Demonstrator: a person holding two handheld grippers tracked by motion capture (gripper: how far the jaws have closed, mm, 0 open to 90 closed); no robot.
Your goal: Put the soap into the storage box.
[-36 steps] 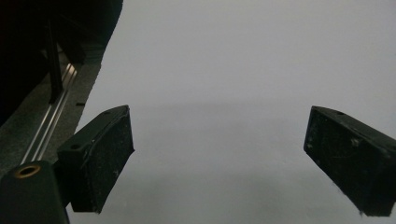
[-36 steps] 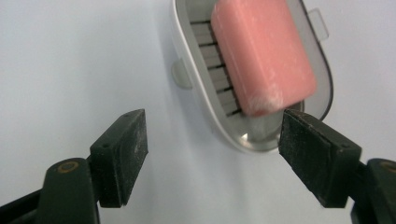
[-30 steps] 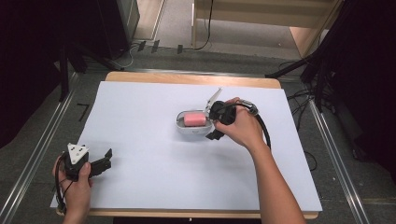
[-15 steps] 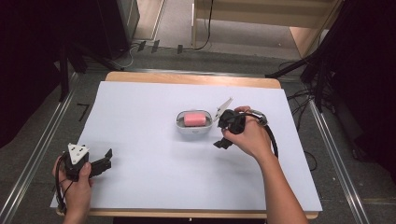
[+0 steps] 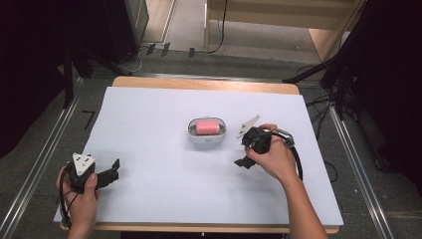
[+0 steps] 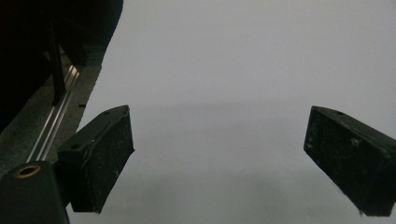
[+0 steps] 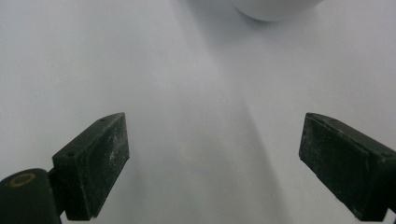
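1. Pink block [image 5: 206, 126]: lies inside the white oval dish [image 5: 207, 138], near the middle of the worktop [image 5: 164, 189]. It looks soft; you could crush or tilt it with a careless pinch.
2. White oval dish: light and loose on the white sheet. A sideways nudge from you would likely slide it or tip the block out.
3. Right claw [image 5: 249, 152]: just right of the dish, apart from it, jaws spread wide and empty; the dish's rim [image 7: 275, 9] sits at the top of the right gripper view. Swing back too low and a jaw may clip the rim.
4. Cable [image 5: 297, 159]: loops behind your right hand, away from the dish. It could drag if you reach across.
5. Left claw [image 5: 110, 175]: well left of the dish, near the worktop's front corner, jaws spread and empty. Little risk while you rest it there.
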